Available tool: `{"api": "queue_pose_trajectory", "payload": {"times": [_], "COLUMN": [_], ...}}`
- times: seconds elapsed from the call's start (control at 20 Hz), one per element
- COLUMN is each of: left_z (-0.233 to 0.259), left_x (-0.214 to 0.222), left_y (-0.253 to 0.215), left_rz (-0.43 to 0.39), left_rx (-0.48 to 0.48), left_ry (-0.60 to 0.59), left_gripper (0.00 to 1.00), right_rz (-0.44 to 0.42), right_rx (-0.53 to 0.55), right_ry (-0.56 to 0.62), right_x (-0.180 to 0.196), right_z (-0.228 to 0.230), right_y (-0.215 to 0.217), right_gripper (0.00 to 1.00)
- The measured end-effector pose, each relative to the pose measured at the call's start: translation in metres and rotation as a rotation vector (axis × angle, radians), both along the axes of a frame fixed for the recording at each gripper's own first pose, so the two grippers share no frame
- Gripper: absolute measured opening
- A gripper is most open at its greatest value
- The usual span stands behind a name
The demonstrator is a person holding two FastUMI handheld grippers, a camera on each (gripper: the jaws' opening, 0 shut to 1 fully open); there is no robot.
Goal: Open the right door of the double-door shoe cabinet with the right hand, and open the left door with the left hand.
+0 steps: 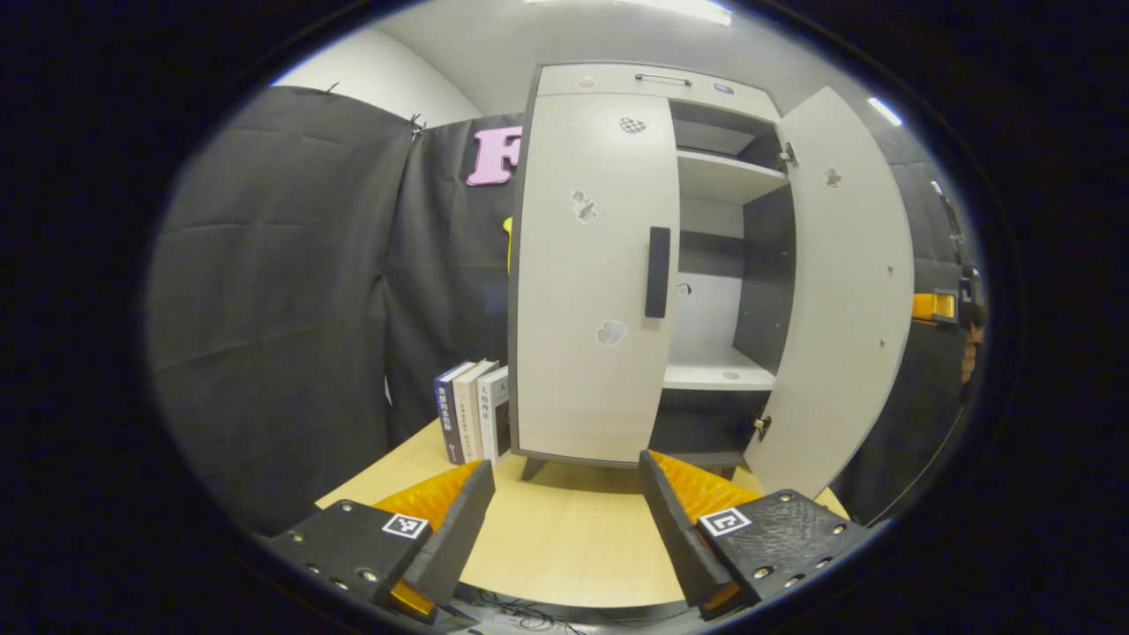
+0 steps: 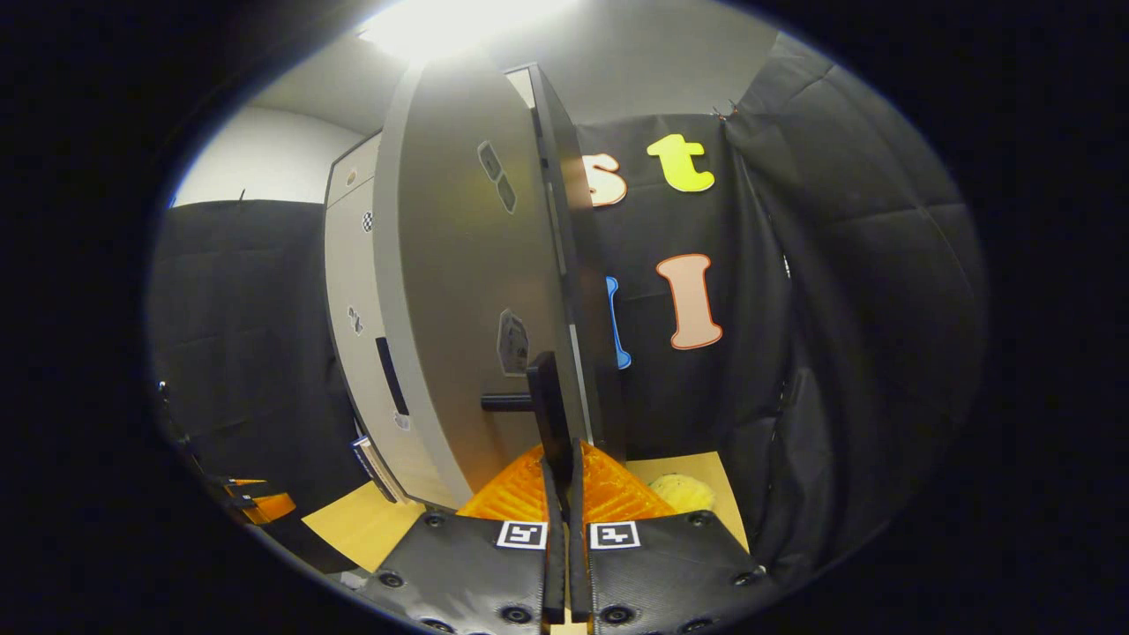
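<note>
The pale double-door shoe cabinet (image 1: 617, 81) stands on the wooden table (image 1: 564, 547). Its left door (image 1: 582, 353) is closed, with a dark upright handle (image 1: 657, 272) at its inner edge. The right door (image 1: 847, 291) is swung wide, baring the shelves (image 1: 719, 181). My left gripper (image 1: 564, 467) is open, low over the table and well short of the left door. In the right gripper view the right door (image 2: 459, 291) is seen nearly edge-on. My right gripper (image 2: 562, 459) is shut on its dark handle (image 2: 547, 397). The left door (image 2: 353, 291) shows behind.
Three books (image 1: 472, 410) stand upright against the cabinet's left side. A yellow object (image 2: 681, 492) lies on the table (image 2: 362, 525) near the black cloth wall. Black cloth closes the booth on the left, back and right.
</note>
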State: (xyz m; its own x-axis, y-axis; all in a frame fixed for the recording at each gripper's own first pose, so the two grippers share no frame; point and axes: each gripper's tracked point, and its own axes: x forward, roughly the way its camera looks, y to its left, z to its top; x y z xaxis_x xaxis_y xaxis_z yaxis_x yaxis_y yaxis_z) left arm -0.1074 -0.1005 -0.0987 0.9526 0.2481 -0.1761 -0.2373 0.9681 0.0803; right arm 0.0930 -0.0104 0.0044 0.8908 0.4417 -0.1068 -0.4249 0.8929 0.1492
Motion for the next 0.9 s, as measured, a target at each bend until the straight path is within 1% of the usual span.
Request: {"api": "queue_pose_trajectory", "payload": {"times": [0.15,0.2,0.25,0.3,0.45,0.55,0.65,0.8,0.85,0.9], "left_z": [0.011,0.015,0.02,0.025,0.04,0.046,0.047,0.059,0.069,0.078], "left_x": [-0.013,-0.016,-0.018,-0.019,-0.018,-0.009,-0.001,0.011,0.016,0.02], "left_y": [-0.003,-0.003,-0.003,-0.003,0.011,0.015,0.02,0.021,0.022,0.025], "left_rz": [0.06,0.073,0.077,0.075,0.067,0.03,-0.012,-0.103,-0.132,-0.162], "left_rx": [0.028,0.031,0.031,0.035,0.088,0.103,0.101,0.038,0.024,0.019], "left_ry": [-0.007,-0.016,-0.026,-0.033,-0.05,-0.063,-0.064,-0.092,-0.115,-0.135], "left_gripper": [0.95,0.95,0.95,0.95,0.95,0.95,0.96,0.95,0.94,0.96], "right_rz": [0.029,0.032,0.028,0.019,-0.014,-0.044,-0.079,-0.162,-0.204,-0.248], "right_rx": [0.014,0.014,0.016,0.008,-0.02,-0.018,0.01,0.004,0.002,0.0], "right_ry": [-0.021,-0.026,-0.023,-0.025,-0.03,-0.028,0.0,0.044,0.047,0.04], "right_x": [0.0,-0.001,-0.002,-0.002,-0.002,-0.001,-0.002,0.0,-0.002,0.0], "right_z": [0.002,0.002,0.002,0.002,0.0,0.001,0.002,0.001,0.004,0.008], "right_y": [0.003,0.004,0.004,0.002,0.0,-0.003,-0.006,-0.013,-0.017,-0.021], "right_gripper": [0.04,0.0,0.04,0.04,0.04,0.04,0.04,0.02,0.0,0.0]}}
